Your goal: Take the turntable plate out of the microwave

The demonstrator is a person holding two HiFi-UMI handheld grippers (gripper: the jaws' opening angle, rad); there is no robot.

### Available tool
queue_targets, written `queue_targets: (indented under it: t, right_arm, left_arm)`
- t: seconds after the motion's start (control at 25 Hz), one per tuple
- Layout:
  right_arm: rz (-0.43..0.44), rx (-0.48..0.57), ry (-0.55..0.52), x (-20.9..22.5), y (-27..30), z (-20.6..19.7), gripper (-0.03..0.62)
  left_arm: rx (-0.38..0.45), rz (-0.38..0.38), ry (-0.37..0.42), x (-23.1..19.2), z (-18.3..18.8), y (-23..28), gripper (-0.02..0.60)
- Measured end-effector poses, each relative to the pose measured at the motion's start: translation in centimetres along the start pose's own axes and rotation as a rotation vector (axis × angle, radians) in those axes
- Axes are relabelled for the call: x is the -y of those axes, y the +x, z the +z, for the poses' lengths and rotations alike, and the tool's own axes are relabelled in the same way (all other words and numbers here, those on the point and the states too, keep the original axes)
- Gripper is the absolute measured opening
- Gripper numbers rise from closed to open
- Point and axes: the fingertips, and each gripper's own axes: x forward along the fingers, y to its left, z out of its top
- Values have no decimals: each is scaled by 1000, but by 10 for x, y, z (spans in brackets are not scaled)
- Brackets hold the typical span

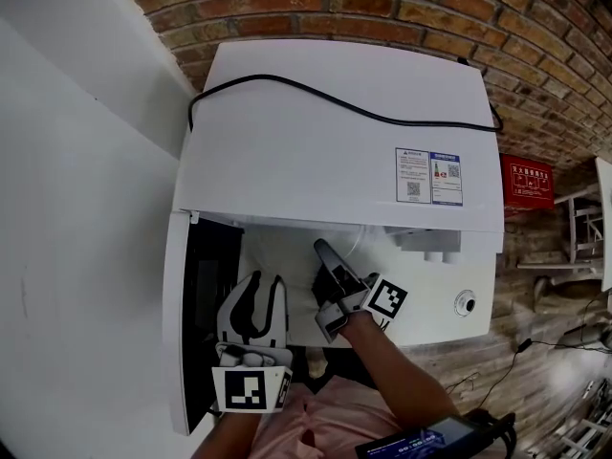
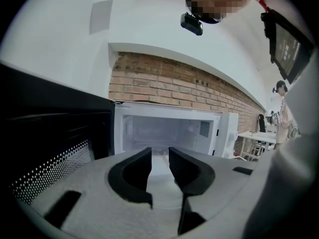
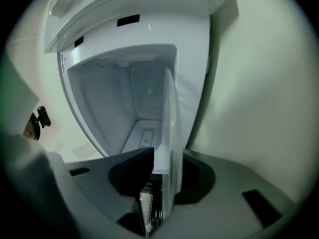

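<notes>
a: where is the turntable plate (image 3: 169, 118)?
b: inside the microwave (image 1: 344, 113), in its cavity, near rim toward the opening. the door (image 1: 182, 333) hangs open at the microwave's left side.
a: the right gripper (image 3: 167, 156)?
b: reached into the cavity, rolled on its side. its jaws stand part spread astride the plate's near rim. a slim gap shows between one jaw and the glass, so no pinch is recorded.
a: the left gripper (image 2: 159, 156)?
b: outside, before the microwave's opening, beside the door. jaws slightly apart, nothing between them.
a: other items?
b: a black cord (image 1: 335, 103) lies across the microwave's top.
</notes>
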Motion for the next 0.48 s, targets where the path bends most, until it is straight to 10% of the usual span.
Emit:
queue_targets:
  t: [0.48]
  right_arm:
    - [-29,-46,13,5,-3,-1,31]
  left_arm:
    - [7,12,7,2,3,-6,117]
